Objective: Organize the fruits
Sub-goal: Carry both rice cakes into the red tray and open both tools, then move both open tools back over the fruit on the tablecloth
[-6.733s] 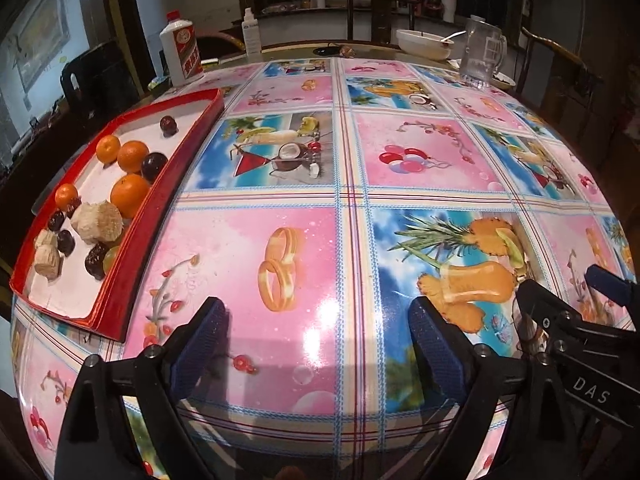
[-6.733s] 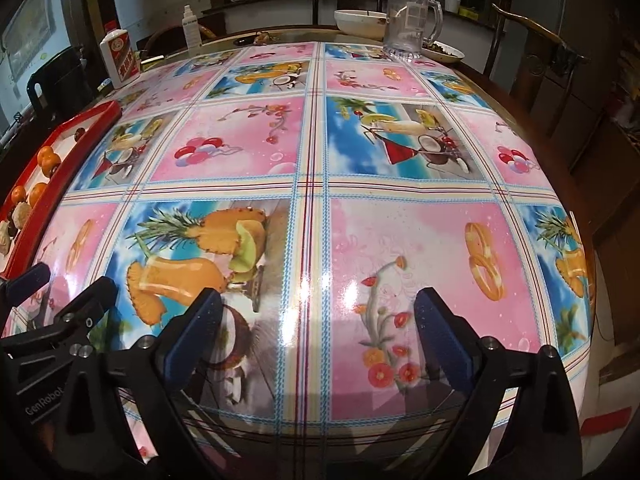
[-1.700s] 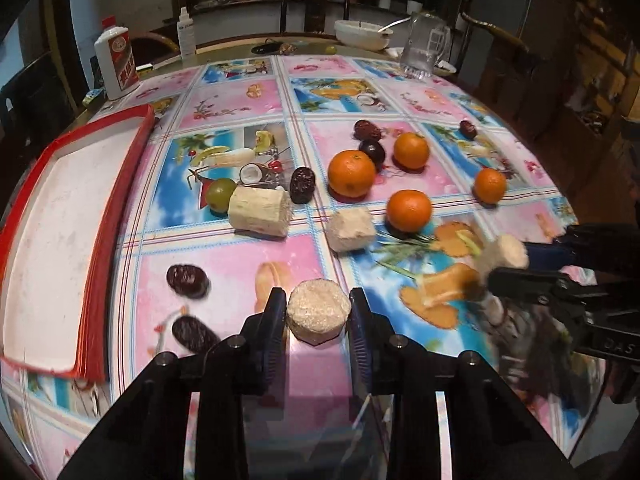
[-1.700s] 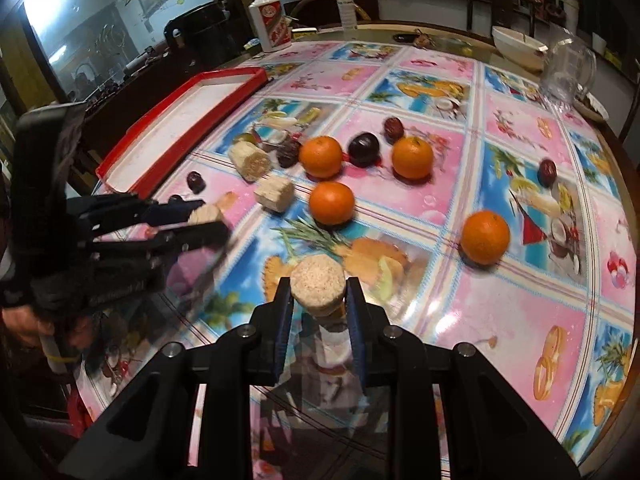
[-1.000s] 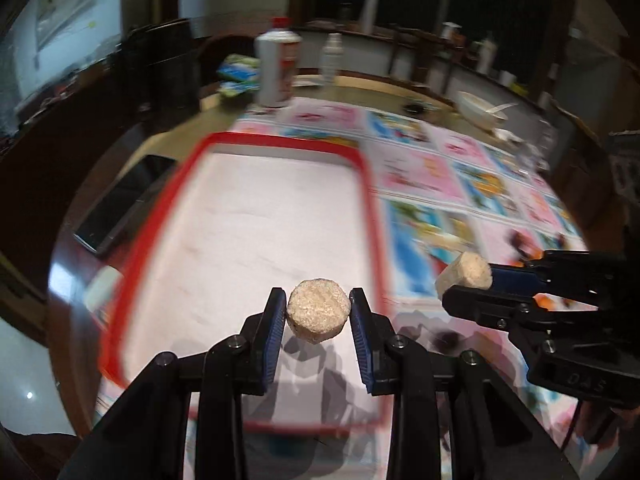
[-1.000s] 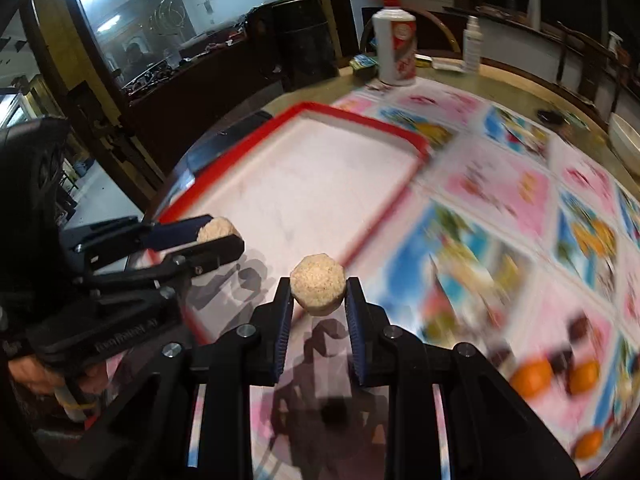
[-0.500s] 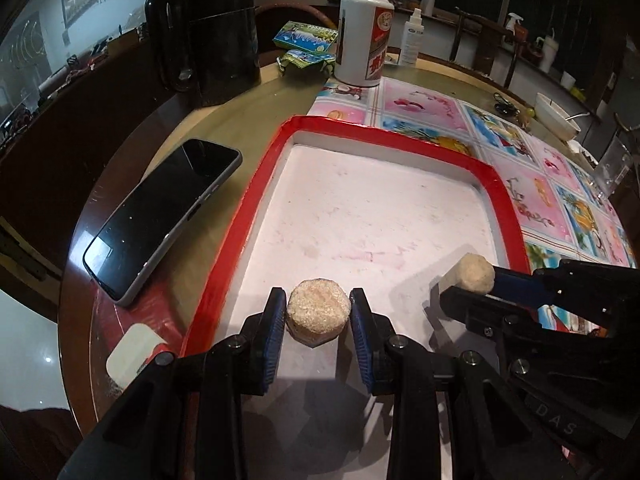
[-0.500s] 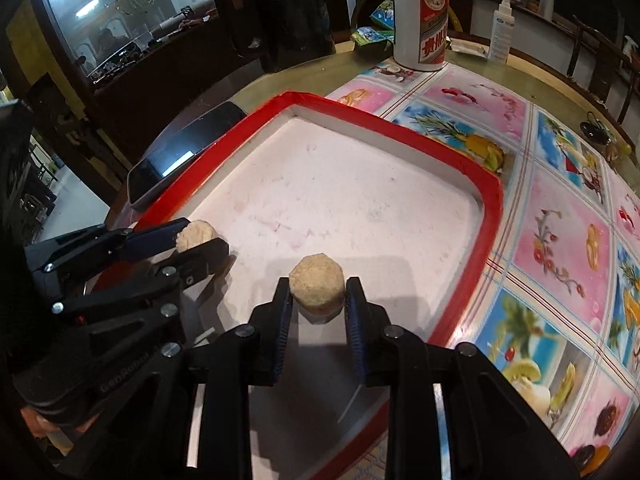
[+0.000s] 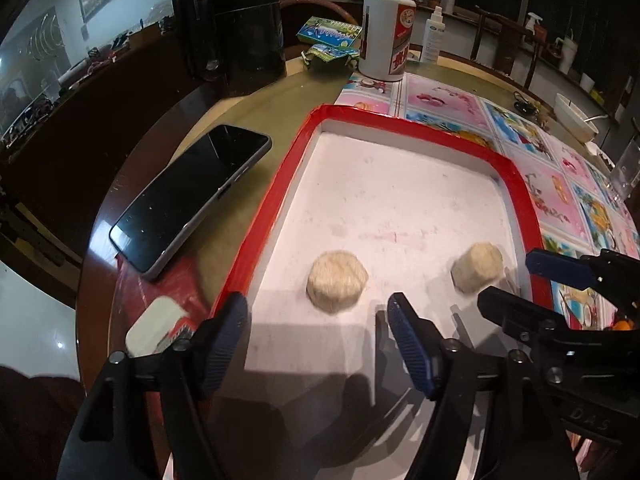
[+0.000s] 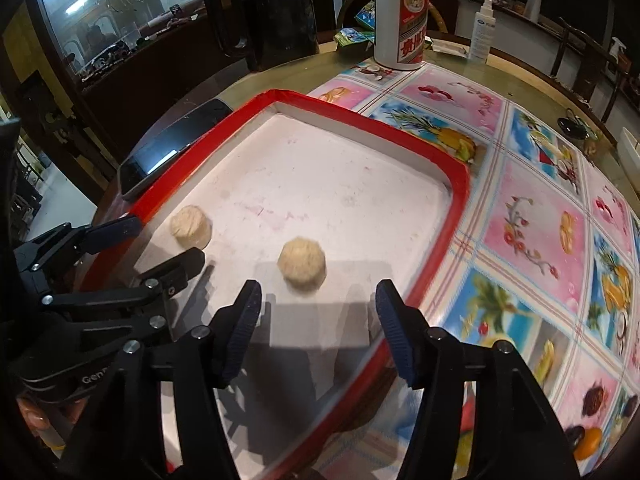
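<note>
Two pale cut fruit chunks sit on the white floor of a red-rimmed tray (image 9: 280, 200), each just beyond the tips of the gripper that faces it. The left gripper (image 9: 318, 320) hangs with its jaws spread wide and empty, the left chunk (image 9: 337, 286) lying free just ahead of the gap between them. The right gripper (image 10: 318, 304) is likewise spread and holds nothing, with the right chunk (image 10: 302, 265) resting a little ahead of its fingers. Both chunks stand on a flat end, short and stubby, with no clear long axis to line up on.

Half a second earlier each chunk was pinched between its gripper's pads above the tray; now both have been let go and rest on the tray floor, near its front edge and well apart from each other.

The rest of the fruit lies away to the right on the patterned tablecloth (image 10: 532, 216), where an orange (image 10: 587, 442) and a dark fruit (image 10: 595, 400) show at the near right edge. Judging by that, the right gripper is the nearer one for the next pick, and both must swing right. A phone (image 9: 188, 196) lies left of the tray, and a white bottle (image 9: 386, 28) stands at the far side.
</note>
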`<state>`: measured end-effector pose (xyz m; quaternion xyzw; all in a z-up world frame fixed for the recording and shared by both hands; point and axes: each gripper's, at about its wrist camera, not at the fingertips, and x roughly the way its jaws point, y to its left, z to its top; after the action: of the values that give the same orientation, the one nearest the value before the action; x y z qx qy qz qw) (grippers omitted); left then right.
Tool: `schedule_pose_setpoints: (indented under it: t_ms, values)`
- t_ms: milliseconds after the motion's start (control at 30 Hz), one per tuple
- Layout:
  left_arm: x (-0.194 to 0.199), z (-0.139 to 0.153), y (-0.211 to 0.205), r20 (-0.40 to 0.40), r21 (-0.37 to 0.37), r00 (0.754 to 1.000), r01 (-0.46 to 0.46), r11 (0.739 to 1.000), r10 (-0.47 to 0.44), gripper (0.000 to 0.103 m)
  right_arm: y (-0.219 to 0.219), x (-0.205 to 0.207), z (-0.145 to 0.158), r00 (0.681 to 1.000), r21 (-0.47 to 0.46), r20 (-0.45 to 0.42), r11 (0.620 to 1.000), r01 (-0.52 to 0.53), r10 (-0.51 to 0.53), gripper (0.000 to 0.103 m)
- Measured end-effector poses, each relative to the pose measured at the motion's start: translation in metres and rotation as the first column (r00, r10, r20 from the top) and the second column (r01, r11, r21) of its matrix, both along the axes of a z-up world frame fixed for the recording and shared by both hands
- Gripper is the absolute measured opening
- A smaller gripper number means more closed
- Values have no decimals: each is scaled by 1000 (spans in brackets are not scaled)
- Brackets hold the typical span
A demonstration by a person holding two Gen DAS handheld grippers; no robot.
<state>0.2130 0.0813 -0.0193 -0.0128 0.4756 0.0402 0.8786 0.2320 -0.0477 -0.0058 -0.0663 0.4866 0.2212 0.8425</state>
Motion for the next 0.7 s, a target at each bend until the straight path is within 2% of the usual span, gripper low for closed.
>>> schedule_pose_setpoints:
  t_ms: [200, 400, 533, 700]
  values:
    - [-23, 5, -13, 2, 35, 1000, 19, 999, -19, 75, -14, -31, 9, 1000, 24, 4, 1000, -6, 6, 63]
    - [-58, 15, -29, 27, -4, 999, 45, 999, -44, 75, -48, -71, 18, 1000, 83, 5, 996, 8, -9, 65]
    - [-86, 20, -49, 46, -22, 995, 85, 996, -84, 75, -87, -102, 19, 999, 98, 13, 995, 30, -32, 66]
    - [-116, 23, -91, 73, -37, 980, 185, 982, -182, 75, -149, -140, 13, 995, 87, 21, 992, 94, -96, 68]
